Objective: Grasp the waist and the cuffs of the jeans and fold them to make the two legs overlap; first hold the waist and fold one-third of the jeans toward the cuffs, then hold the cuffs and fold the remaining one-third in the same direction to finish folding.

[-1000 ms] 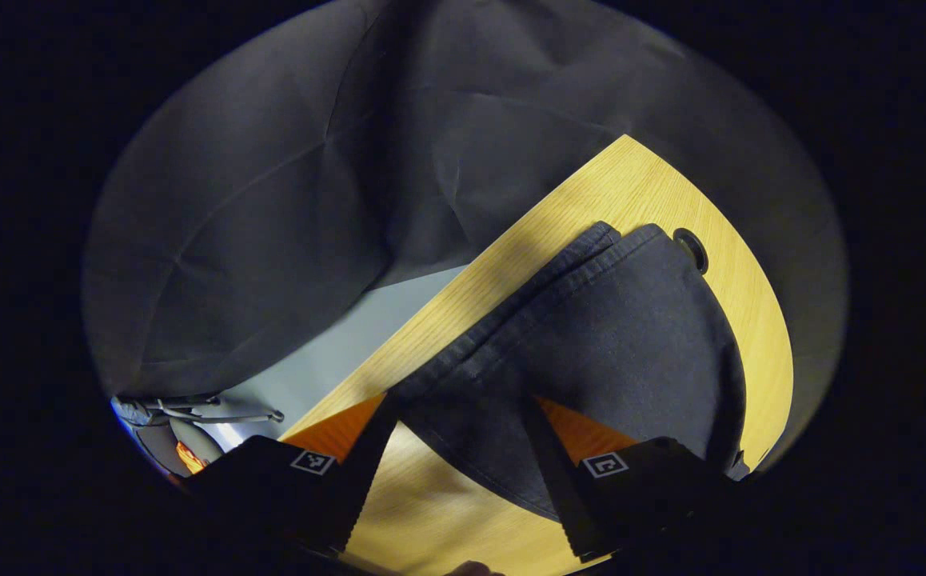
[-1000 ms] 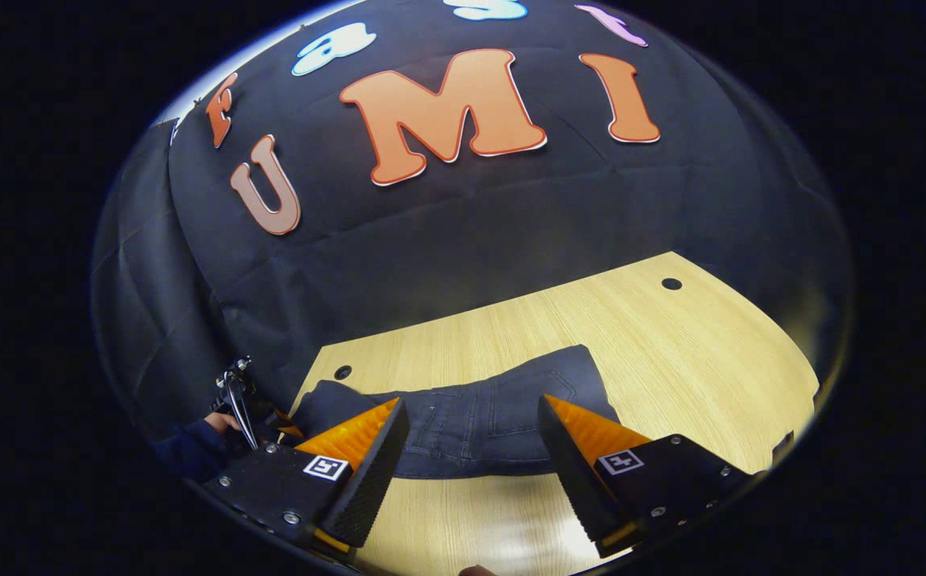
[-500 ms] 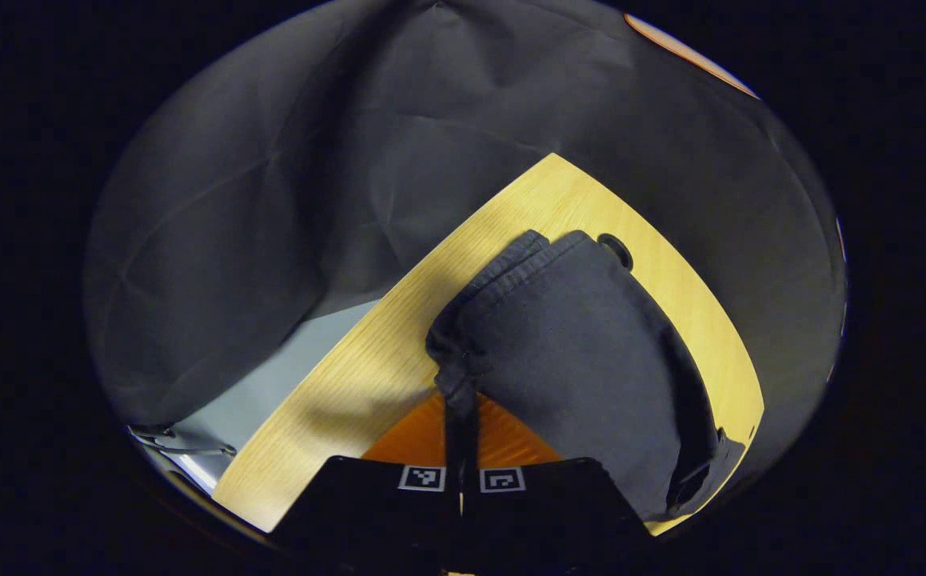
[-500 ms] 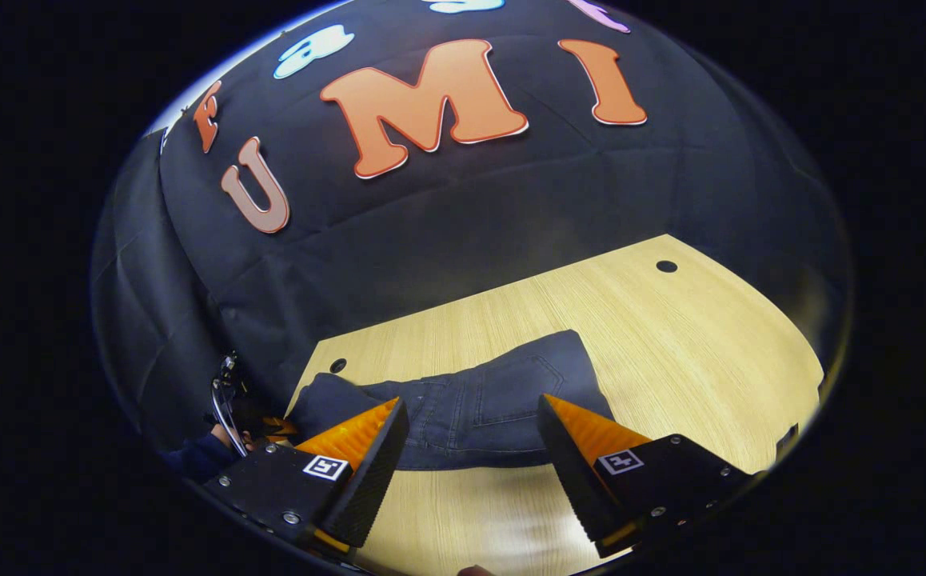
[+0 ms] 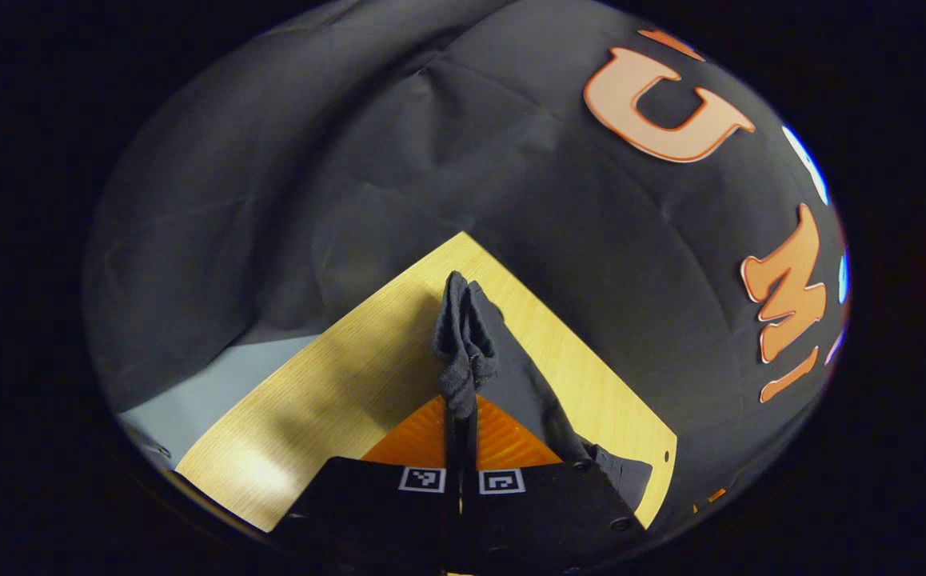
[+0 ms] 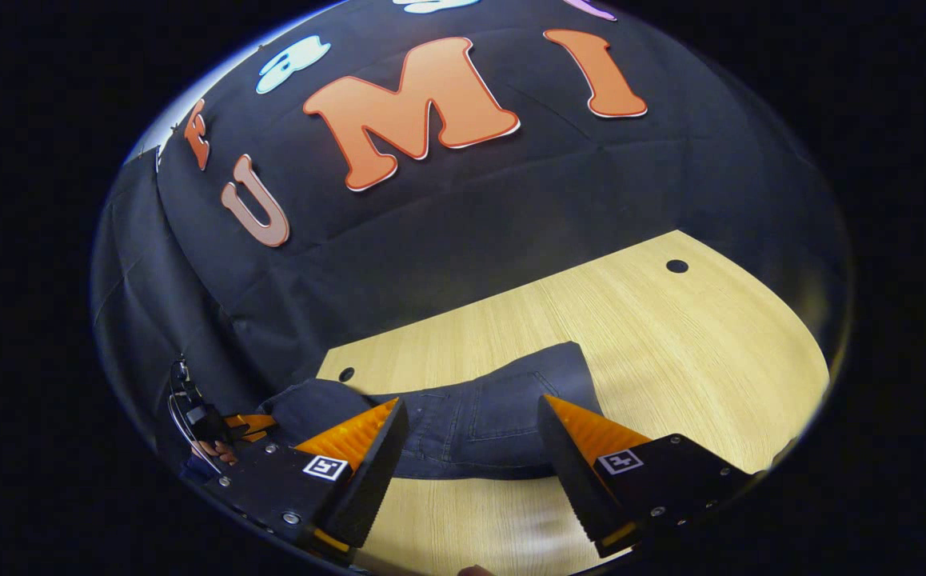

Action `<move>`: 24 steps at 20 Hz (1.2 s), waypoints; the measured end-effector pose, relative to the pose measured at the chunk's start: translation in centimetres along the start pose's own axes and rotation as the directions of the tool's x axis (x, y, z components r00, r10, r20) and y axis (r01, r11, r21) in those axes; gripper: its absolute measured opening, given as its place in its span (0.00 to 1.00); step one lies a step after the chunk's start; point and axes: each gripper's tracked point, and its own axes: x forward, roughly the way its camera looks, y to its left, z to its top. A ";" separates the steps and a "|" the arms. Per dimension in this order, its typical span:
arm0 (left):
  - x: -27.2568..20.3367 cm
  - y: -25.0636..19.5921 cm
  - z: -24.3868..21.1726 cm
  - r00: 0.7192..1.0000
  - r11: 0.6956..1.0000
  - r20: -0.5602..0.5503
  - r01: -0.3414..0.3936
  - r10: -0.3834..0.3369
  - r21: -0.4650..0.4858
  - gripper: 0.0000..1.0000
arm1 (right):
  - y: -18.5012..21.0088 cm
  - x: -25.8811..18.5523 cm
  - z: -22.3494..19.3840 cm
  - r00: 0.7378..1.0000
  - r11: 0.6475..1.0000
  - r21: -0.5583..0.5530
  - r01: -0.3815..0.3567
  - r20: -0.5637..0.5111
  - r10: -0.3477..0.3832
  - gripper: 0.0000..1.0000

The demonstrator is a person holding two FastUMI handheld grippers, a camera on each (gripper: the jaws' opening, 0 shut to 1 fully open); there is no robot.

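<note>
Jeans point(image 6: 471, 420): dark denim, lying on the wooden table point(image 6: 671, 352), one end bunched and raised at the far left.
Left gripper point(image 5: 461, 412): fingers pressed together on that bunched edge of the jeans.
Right gripper point(image 6: 471, 472): fingers spread apart, holding nothing, above the jeans' near edge.

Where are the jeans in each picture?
Left gripper view: the jeans bunch up at centre, pinched in the left hand-held gripper.
Right gripper view: they lie low at centre, beyond the right hand-held gripper.
Shared landmark: the wooden table.
</note>
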 end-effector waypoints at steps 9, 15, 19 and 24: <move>-5.6 -12.6 -1.1 0.985 0.964 0.090 0.125 -0.149 0.236 0.01 | -2.3 0.0 2.0 0.999 0.999 0.002 -0.046 0.017 0.046 0.98; -8.7 -21.7 -4.0 0.968 0.920 0.088 0.194 -0.237 0.341 0.01 | -4.0 -0.4 3.2 0.997 0.997 -0.015 -0.076 0.031 0.076 0.98; -9.5 -27.1 -6.9 0.958 0.890 0.056 0.238 -0.281 0.389 0.01 | -5.4 -0.9 4.2 0.995 0.996 -0.029 -0.090 0.047 0.091 0.98; -9.3 -34.3 -11.3 0.948 0.846 0.001 0.284 -0.319 0.451 0.00 | -8.4 -1.6 5.2 0.994 0.995 -0.026 -0.095 0.053 0.096 0.98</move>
